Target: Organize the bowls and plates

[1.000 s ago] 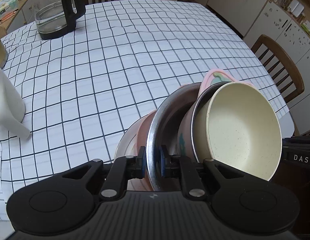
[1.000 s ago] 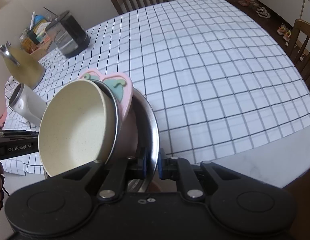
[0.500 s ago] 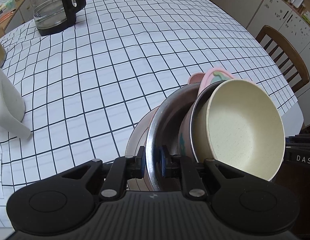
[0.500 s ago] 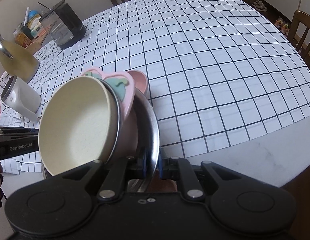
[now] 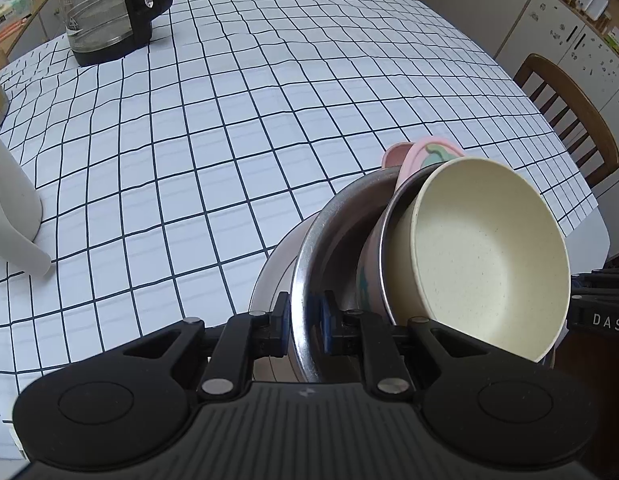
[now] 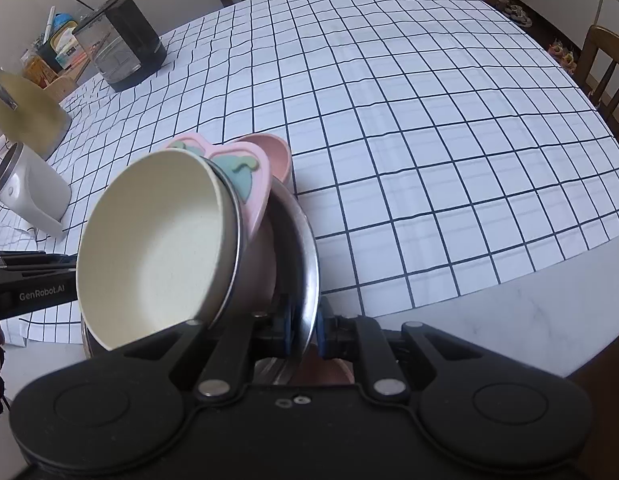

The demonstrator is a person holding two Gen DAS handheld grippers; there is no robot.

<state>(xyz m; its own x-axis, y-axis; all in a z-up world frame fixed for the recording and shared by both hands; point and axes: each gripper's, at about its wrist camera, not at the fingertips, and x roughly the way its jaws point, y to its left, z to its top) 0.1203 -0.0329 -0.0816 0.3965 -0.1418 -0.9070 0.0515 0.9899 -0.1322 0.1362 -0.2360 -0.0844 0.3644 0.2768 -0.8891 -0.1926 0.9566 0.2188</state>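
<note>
Carrying a nested stack, both hands at once. Stack held at the near edge of the table (image 5: 269, 120), above the checked cloth, tilted up on edge so the bowls face sideways.

Left to right across the room: white jug (image 5: 9, 216) at the table's left edge; glass kettle (image 5: 109, 12) at the far left corner; middle of the table bare cloth; a wooden chair (image 5: 569, 120) beyond the right edge.

Left gripper (image 5: 305, 322): fingers nearly closed, pinching the rim of the steel bowl (image 5: 333, 248) between the blue pads.

Stack itself, outermost inward: a pale plate (image 5: 269, 276) behind, then the steel bowl, a pink bowl (image 6: 265, 252) with a cartoon-shaped pink dish (image 6: 245, 176) poking out at its top, a second steel rim, and the cream bowl (image 5: 485, 252) innermost. Exact order of the pink pieces hard to tell.

Right gripper (image 6: 307, 330): fingers likewise almost shut, clamped on the steel bowl's rim on the opposite side.

Judgement: gathering seems finished; the step in hand is moving the whole stack to its resting place. Next move calls for levelling the stack, lowering it to the cloth with both grips matched, then letting go together. Tilted as it is, the cream bowl could slide out.
</note>
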